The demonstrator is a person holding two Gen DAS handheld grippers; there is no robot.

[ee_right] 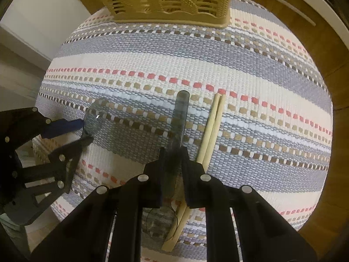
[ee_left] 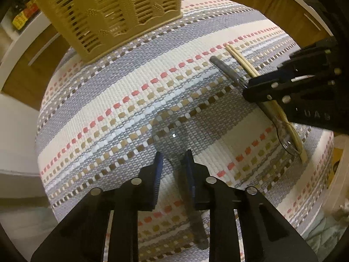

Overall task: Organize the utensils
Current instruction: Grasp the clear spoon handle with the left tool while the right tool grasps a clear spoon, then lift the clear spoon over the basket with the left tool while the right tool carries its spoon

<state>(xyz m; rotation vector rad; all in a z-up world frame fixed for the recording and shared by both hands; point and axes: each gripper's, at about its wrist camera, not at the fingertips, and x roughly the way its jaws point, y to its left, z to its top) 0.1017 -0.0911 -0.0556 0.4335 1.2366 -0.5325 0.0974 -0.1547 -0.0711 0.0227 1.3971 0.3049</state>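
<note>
A striped woven mat (ee_left: 122,91) covers the table, and a tan slotted caddy (ee_left: 104,15) stands upright at its far edge, well apart from both grippers. Nothing shows inside it from these views, so the sorting looks barely begun.

Two clear plastic spoons and a pair of chopsticks (ee_right: 212,126) lie flat on the mat. The left gripper (ee_left: 173,159) straddles the neck of the left spoon (ee_left: 172,131), bowl ahead of the tips and handle running back beneath the body. Its fingers stand a little apart with the neck between them; whether the pads are pressing yet I cannot tell. The right gripper (ee_right: 173,155) sits over the right spoon (ee_right: 181,118), handle pointing toward the caddy and bowl under the body; the fingers flank the handle closely, but blur hides whether they are clamped.

The chopsticks lie just beside the right spoon, touching or nearly touching the right finger (ee_right: 192,168). That is probably the main risk: closing could catch a stick or drag it along.

To do this grasp well, keep each spoon centred between the pads, press down to the mat before closing, and squeeze on the stiff neck, not the slick bowl. Lift straight up, then tilt handle-down over one caddy compartment before release.
</note>
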